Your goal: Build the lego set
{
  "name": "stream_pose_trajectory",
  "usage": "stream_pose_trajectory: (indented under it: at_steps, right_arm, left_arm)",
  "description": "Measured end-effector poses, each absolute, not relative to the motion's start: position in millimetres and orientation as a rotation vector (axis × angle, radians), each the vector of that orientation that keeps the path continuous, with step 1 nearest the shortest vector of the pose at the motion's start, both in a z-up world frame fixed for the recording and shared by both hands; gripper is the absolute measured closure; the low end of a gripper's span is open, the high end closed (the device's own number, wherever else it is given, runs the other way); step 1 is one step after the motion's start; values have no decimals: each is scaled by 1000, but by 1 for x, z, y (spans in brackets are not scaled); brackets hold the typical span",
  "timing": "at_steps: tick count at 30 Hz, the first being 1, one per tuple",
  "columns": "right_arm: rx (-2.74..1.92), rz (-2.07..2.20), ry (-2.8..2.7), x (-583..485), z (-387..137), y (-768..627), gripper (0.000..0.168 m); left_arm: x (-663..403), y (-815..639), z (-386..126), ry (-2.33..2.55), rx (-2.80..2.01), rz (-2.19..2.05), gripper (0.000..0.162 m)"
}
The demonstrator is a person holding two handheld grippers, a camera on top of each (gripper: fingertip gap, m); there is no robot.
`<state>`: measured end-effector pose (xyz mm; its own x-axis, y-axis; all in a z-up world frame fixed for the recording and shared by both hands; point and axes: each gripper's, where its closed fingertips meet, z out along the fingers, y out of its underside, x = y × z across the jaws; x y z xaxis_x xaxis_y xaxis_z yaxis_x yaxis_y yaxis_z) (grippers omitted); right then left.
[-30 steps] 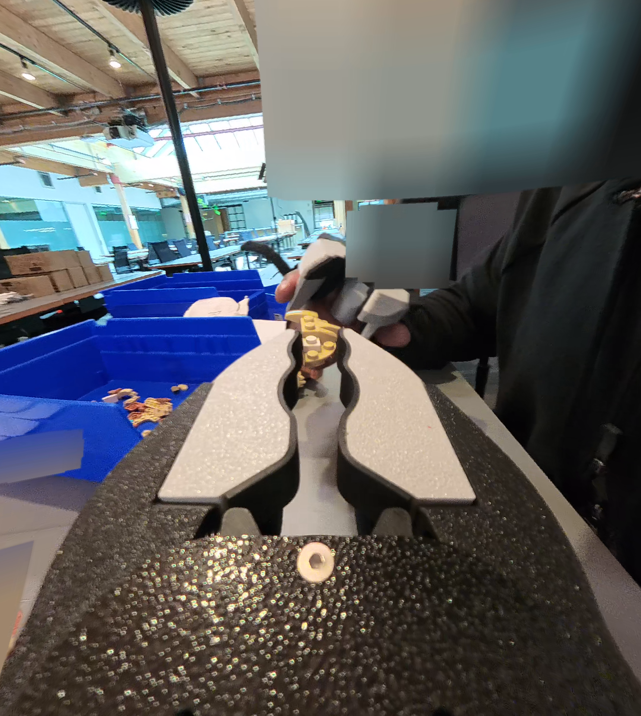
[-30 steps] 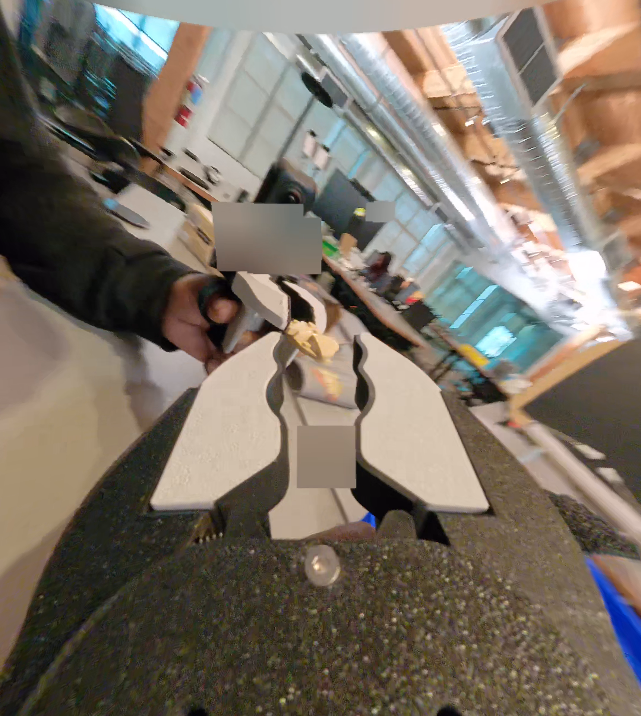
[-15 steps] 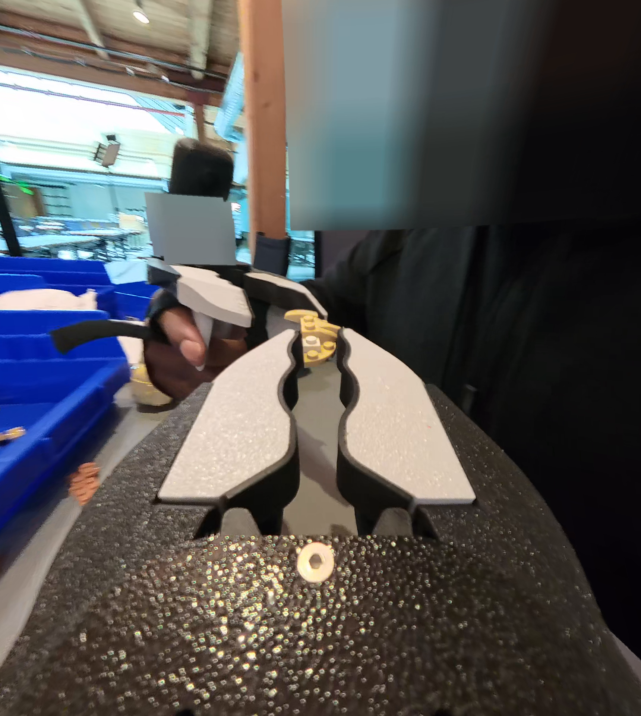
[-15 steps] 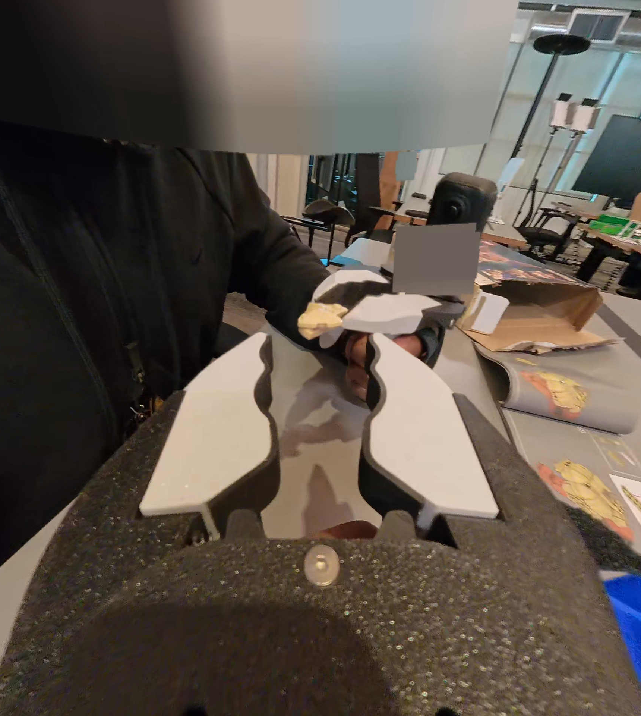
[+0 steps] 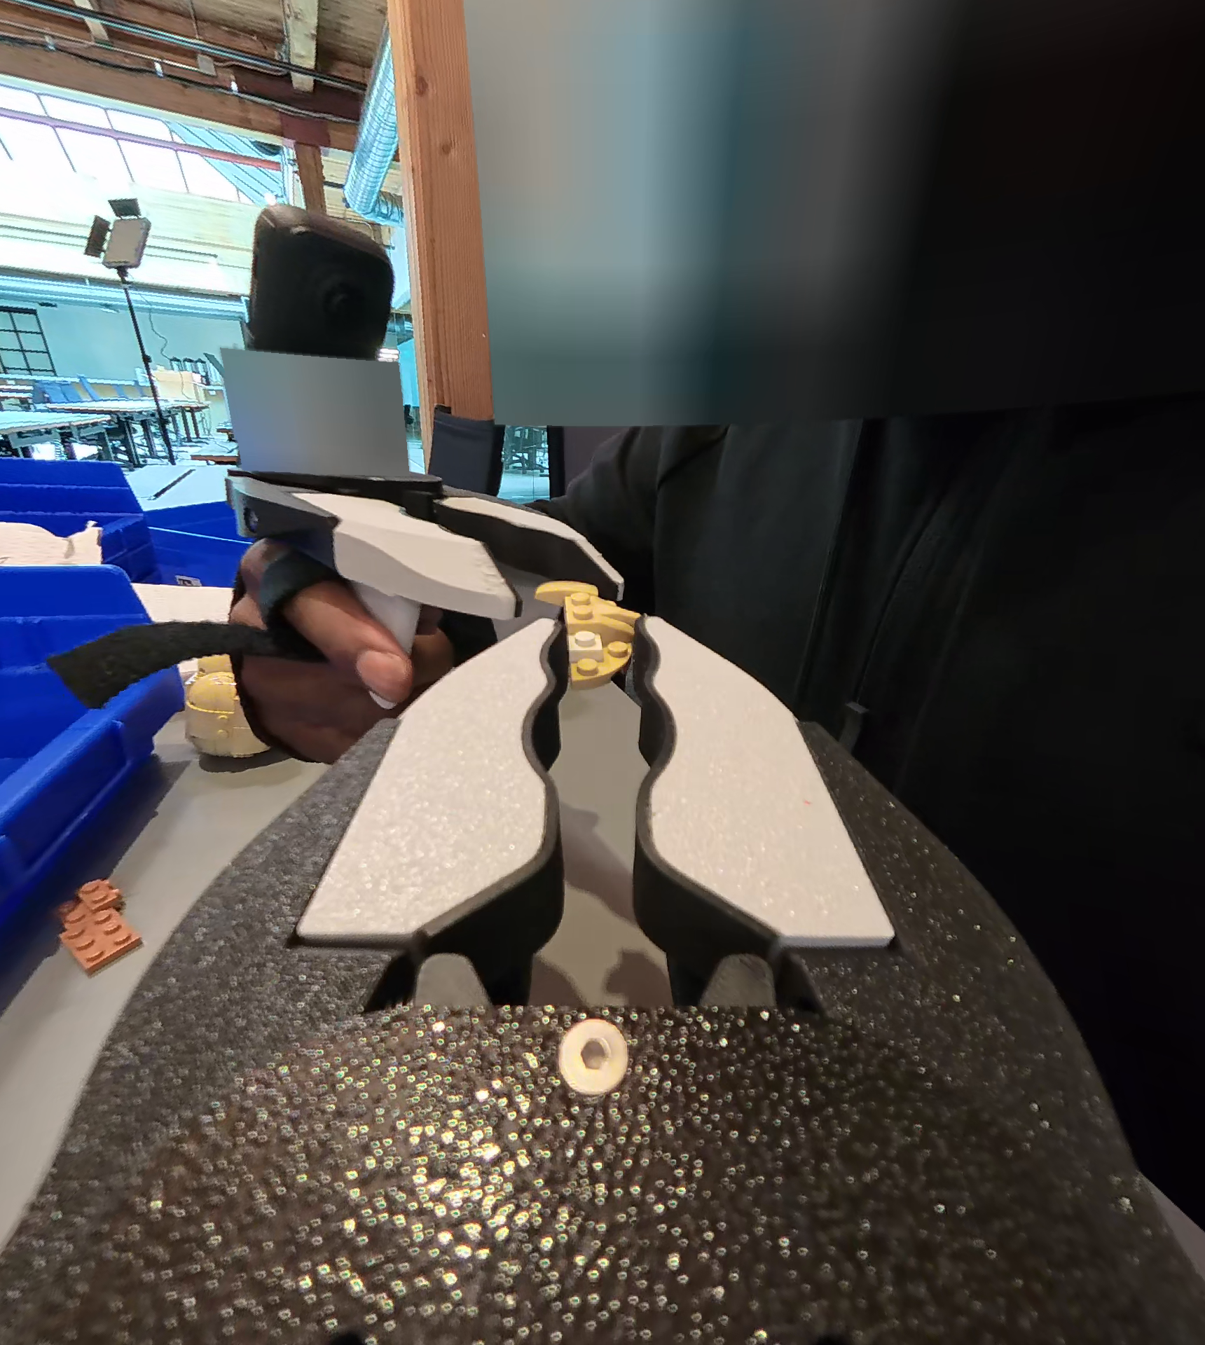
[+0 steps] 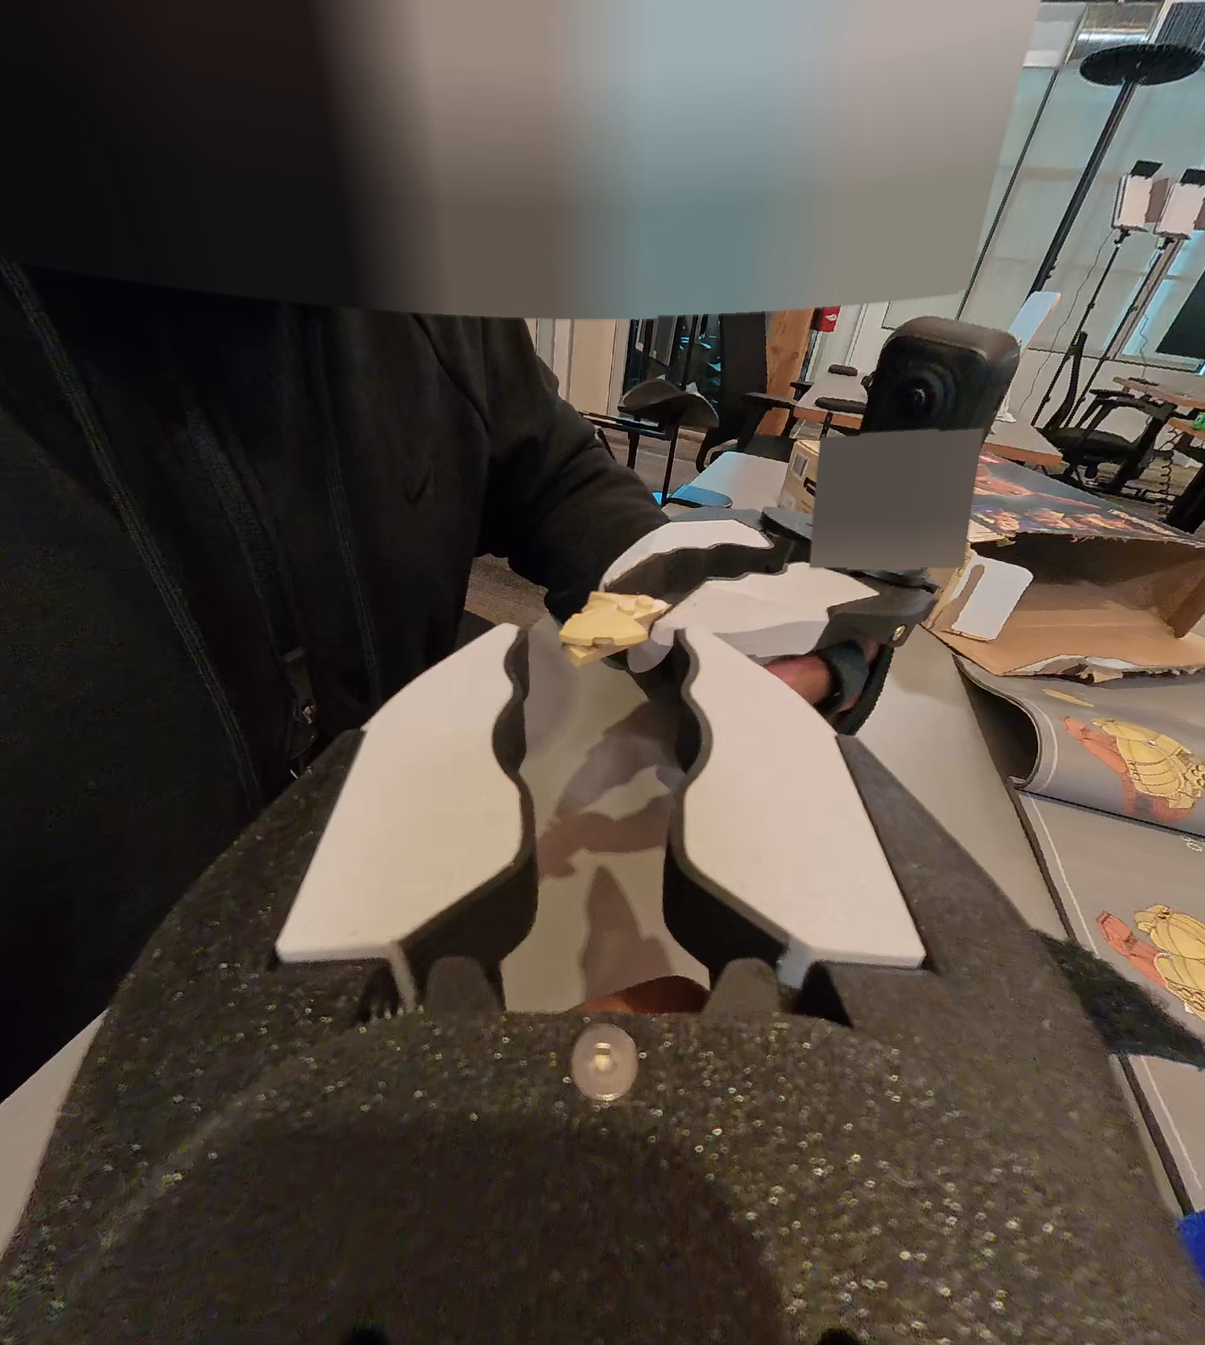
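Left tongs [image 5: 596, 644]: narrow, clamped on a tan lego assembly [image 5: 592, 640] at the tips, held above the counter [image 5: 236, 822].

Right tongs [image 6: 603, 640]: parted, nothing between them; their tips sit just beside the same tan lego assembly [image 6: 610, 619].

Counter items: blue bin [image 5: 39, 742] at the left edge; brown lego plates [image 5: 97, 935] beside it; rounded tan lego build [image 5: 217, 717] behind the person's hand [image 5: 323, 677]; open instruction booklet [image 6: 1153, 786]; torn cardboard box [image 6: 1094, 597].
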<state>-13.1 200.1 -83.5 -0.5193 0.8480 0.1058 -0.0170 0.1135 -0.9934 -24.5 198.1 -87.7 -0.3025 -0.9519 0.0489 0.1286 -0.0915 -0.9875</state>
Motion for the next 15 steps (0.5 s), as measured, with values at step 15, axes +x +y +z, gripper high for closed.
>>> stream_pose_trajectory:
  at_steps: [15]
  right_arm:
    - [-829, 1448, -1667, -16, -87, 201, 139]
  left_arm:
    - [-23, 199, -91, 1290, -1021, -1544, 145]
